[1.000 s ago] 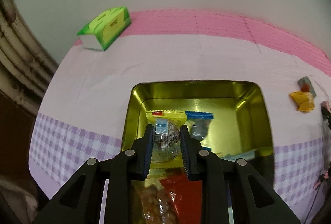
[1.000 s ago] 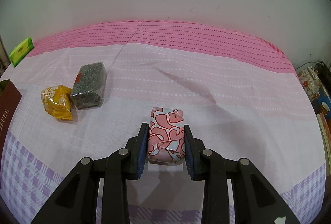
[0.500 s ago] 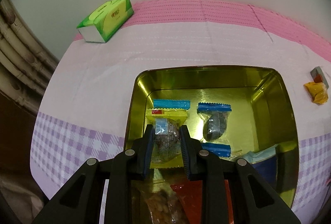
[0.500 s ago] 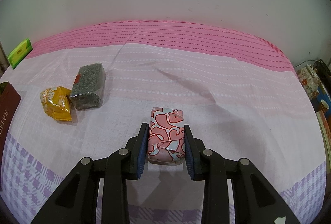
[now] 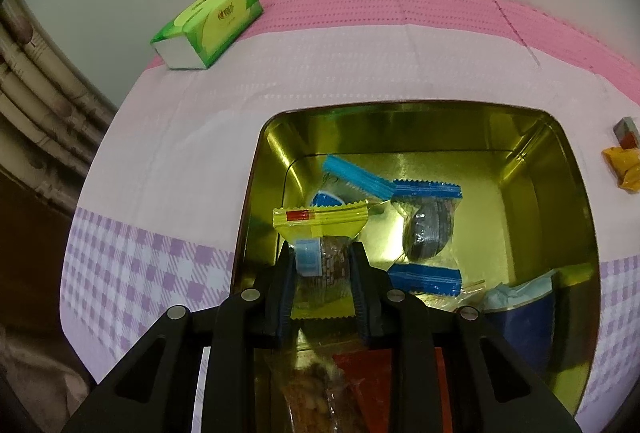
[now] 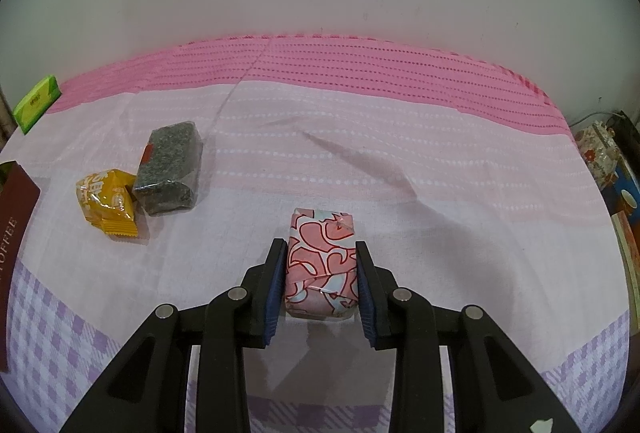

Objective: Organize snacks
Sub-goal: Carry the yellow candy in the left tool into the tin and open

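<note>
My left gripper point(image 5: 322, 253) hangs inside an open gold tin point(image 5: 440, 129), its jaws opening around a yellow-wrapped round snack point(image 5: 320, 219) that the pads still touch. Two blue-sealed snack packets point(image 5: 430, 221) point(image 5: 352, 177) lie on the tin floor beyond it. In the right wrist view, my right gripper point(image 6: 321, 247) is shut on a pink patterned wrapped block point(image 6: 322, 229) that rests on the tablecloth.
An orange packet point(image 6: 106, 203) and a dark grey packet point(image 6: 170, 161) lie left of the right gripper. A brown toffee lid point(image 6: 12, 209) sits at the left edge. A green tissue pack point(image 5: 208, 25) stands near the wall. The tin's near end holds a nut bag point(image 5: 308, 393), a red packet point(image 5: 376, 373) and a dark blue item point(image 5: 524, 317).
The left gripper has sunk into the tin with the yellow snack, and a second blue packet has come into sight behind it. The right gripper has not moved.
</note>
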Tool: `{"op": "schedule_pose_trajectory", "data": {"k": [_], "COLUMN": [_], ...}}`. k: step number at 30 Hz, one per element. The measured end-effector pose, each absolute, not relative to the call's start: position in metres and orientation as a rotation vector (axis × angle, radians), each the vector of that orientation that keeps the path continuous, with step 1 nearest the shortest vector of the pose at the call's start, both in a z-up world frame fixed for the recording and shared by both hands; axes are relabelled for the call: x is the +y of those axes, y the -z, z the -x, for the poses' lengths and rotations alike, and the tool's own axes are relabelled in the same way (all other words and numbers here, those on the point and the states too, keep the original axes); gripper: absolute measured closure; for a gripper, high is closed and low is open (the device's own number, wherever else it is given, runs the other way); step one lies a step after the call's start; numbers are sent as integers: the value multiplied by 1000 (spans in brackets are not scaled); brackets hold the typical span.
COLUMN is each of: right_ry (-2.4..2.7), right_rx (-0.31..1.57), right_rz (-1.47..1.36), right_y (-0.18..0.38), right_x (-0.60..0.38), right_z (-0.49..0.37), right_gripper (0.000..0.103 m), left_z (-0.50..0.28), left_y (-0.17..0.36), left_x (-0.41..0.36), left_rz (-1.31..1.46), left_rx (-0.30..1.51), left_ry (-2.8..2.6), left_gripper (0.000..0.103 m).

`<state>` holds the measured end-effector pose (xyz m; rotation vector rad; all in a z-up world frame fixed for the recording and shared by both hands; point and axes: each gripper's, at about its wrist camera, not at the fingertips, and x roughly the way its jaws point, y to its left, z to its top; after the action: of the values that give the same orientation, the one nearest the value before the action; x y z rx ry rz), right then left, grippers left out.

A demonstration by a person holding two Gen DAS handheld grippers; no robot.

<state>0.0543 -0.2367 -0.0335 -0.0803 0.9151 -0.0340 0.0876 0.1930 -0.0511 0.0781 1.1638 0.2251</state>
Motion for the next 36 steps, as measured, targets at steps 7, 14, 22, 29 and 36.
{"op": "schedule_pose_trajectory", "data": {"k": [7, 14, 22, 29, 36], "right_ry": [53, 75, 78, 64, -9], "right_rx": [919, 931, 939, 927, 889], "right_rz": [95, 94, 88, 42, 15], "right_y": [33, 33, 32, 22, -1], "right_x": [-233, -232, -228, -222, -199], "right_z": [-54, -56, -53, -46, -35], "right_gripper": [75, 76, 76, 76, 76], "left_z": [-88, -86, -80, -65, -37], "left_y": [50, 47, 39, 22, 1], "left_x": [194, 194, 189, 188, 197], "left_rz": [-87, -86, -93, -73, -41], "left_rx": [1159, 1152, 1117, 1057, 992], "left_ry": [-223, -226, -212, -220, -271], "left_gripper": [75, 69, 60, 54, 49]}}
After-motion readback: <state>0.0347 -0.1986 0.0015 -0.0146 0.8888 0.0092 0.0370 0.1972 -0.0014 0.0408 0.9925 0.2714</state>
